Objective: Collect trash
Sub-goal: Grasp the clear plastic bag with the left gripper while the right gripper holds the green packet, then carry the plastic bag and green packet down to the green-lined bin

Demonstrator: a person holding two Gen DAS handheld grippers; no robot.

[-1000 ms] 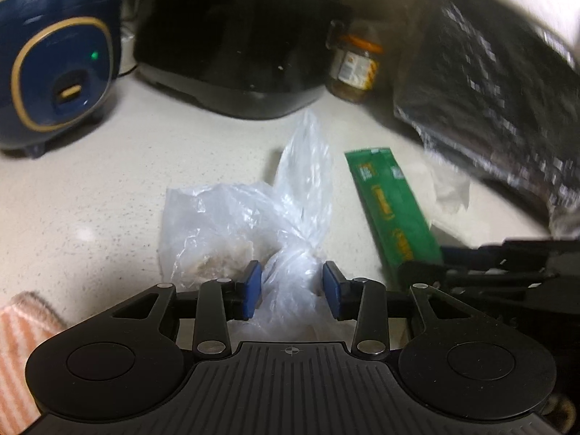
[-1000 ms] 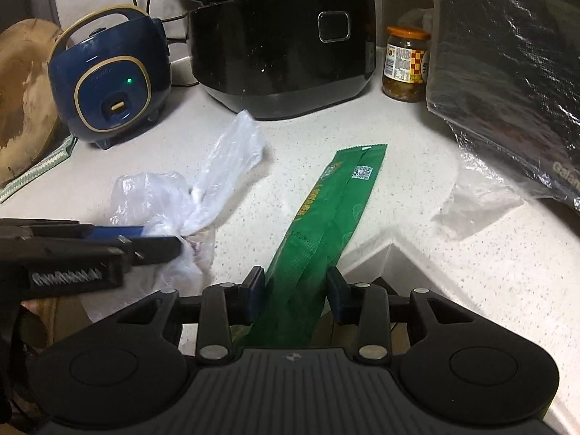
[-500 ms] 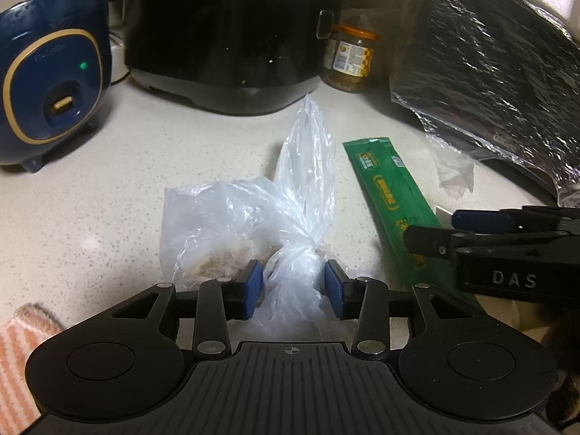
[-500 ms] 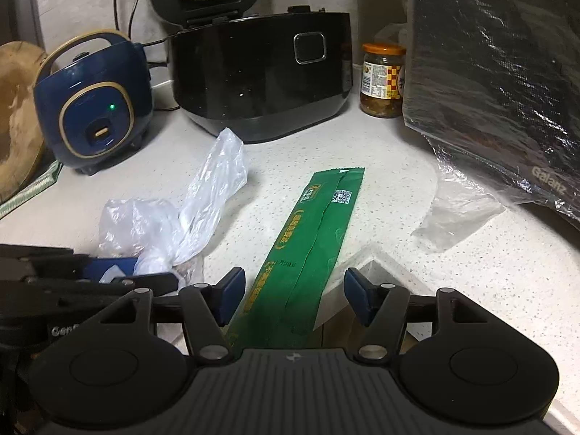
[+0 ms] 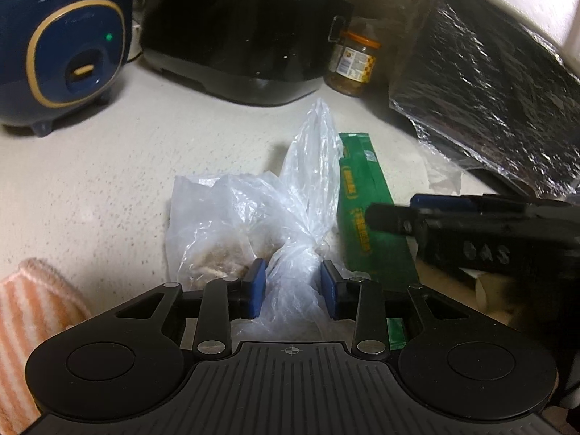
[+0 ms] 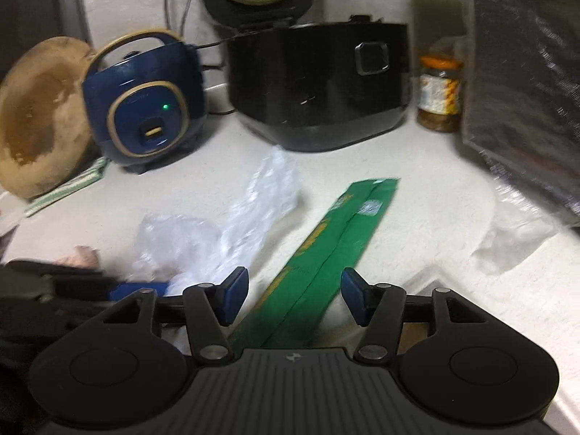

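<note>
A crumpled clear plastic bag (image 5: pixel 261 217) with brown scraps inside lies on the pale counter (image 5: pixel 108 181). Its knotted neck sits between the blue pads of my left gripper (image 5: pixel 293 286), whose jaws are closing without squeezing the neck. Just right of the bag lies a long green wrapper (image 5: pixel 366 214). In the right wrist view the green wrapper (image 6: pixel 337 239) runs between the wide-apart pads of my right gripper (image 6: pixel 295 293); its jaws are closing slightly and do not touch it. The plastic bag (image 6: pixel 217 239) is to the left there, with a left-gripper finger (image 6: pixel 137 290) beside it.
At the back stand a blue rice cooker (image 6: pixel 148 108), a black cooker (image 6: pixel 319 83), a jar (image 6: pixel 438 94) and a film-covered black appliance (image 5: pixel 489 101). A wooden board (image 6: pixel 40 116) leans far left. A striped cloth (image 5: pixel 32 311) and a clear plastic scrap (image 6: pixel 514 239) lie on the counter.
My right gripper's jaws have spread off the green wrapper they pinched a second ago. The left jaws have drawn slightly closer around the bag's neck. The right gripper now reaches into the left view.
</note>
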